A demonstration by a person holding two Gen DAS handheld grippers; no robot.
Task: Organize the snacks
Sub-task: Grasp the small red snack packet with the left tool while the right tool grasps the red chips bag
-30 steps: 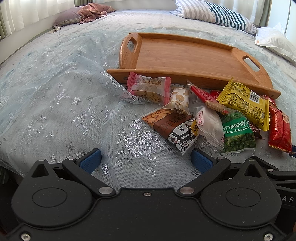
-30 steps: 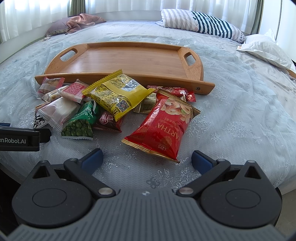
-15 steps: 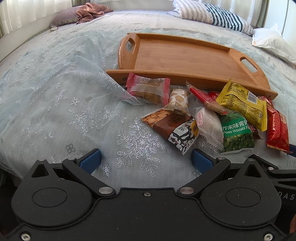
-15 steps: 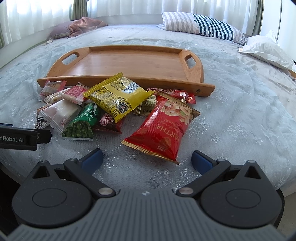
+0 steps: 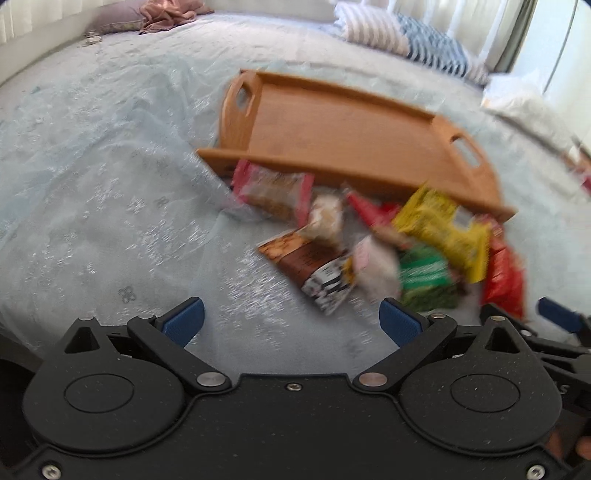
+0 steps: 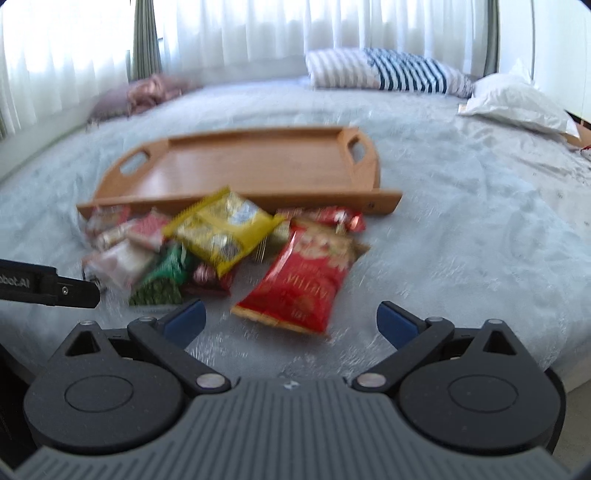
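Both claws, left (image 5: 290, 323) and right (image 6: 290, 321), gape apart over the bed (image 6: 461, 221); snack packets (image 6: 221, 240) heaped against the wooden tray (image 6: 258, 166).

A: Your tray (image 6: 258, 162) is honey-brown wood; the bedspread (image 6: 461, 229) pale blue with silvery snowflakes.

B: And your packets: yellow (image 6: 221, 229), red (image 6: 303, 280), green (image 6: 162, 280). The pillow (image 6: 388, 70) is navy-and-white striped.

Both views motion-blurred. Print on the red bag (image 6: 304, 275) unreadable. Yellow bag (image 6: 221, 230) overlaps packets beside the tray (image 6: 236, 197); the covered parts are hidden. Green bag (image 5: 424, 278) label smeared. Striped pillow (image 5: 406, 35) beyond the tray lacks detail.
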